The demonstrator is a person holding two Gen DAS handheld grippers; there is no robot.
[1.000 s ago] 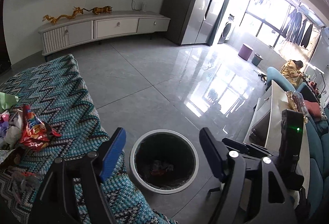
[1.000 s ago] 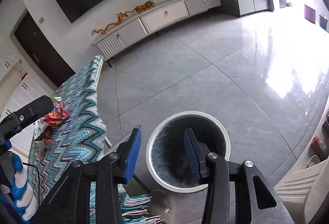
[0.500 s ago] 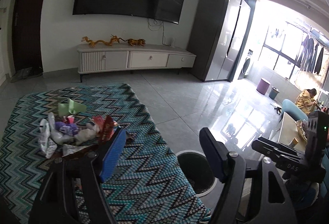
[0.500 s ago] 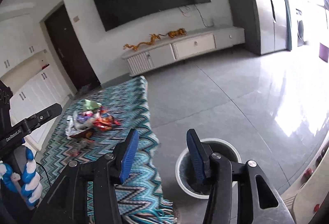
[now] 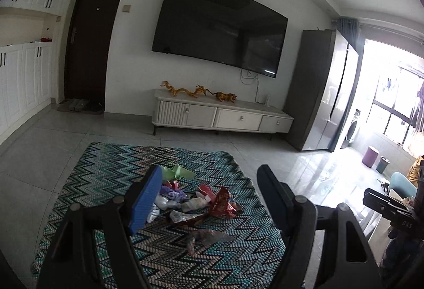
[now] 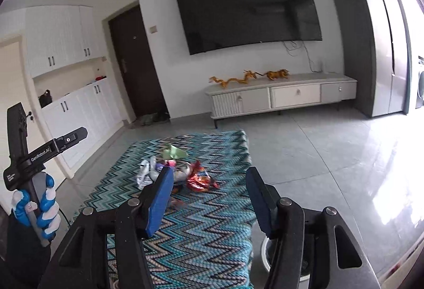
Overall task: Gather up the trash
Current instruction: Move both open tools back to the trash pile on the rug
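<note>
Ahead of and below both grippers, on a teal, black and white zigzag-woven cloth [image 5: 111,169] covering a low table, lay a heap of crumpled wrappers [image 5: 190,199]: a red foil snack bag [image 5: 222,203], pale plastic packets and a folded green paper scrap [image 5: 177,172]. The left gripper [image 5: 209,199] hung above the heap with its blue-padded jaws well apart and nothing between them. The right gripper [image 6: 209,199] pointed at the same heap from farther back, its jaws opening and likewise empty. Just below the right gripper's right finger, off the cloth's edge, the rim of a round white waste bin [image 6: 265,253] showed on the grey tiled floor [image 6: 318,151]. At the far left of the right wrist view, a blue-and-white gloved hand [image 6: 37,207] gripped the left gripper's handle.
</note>
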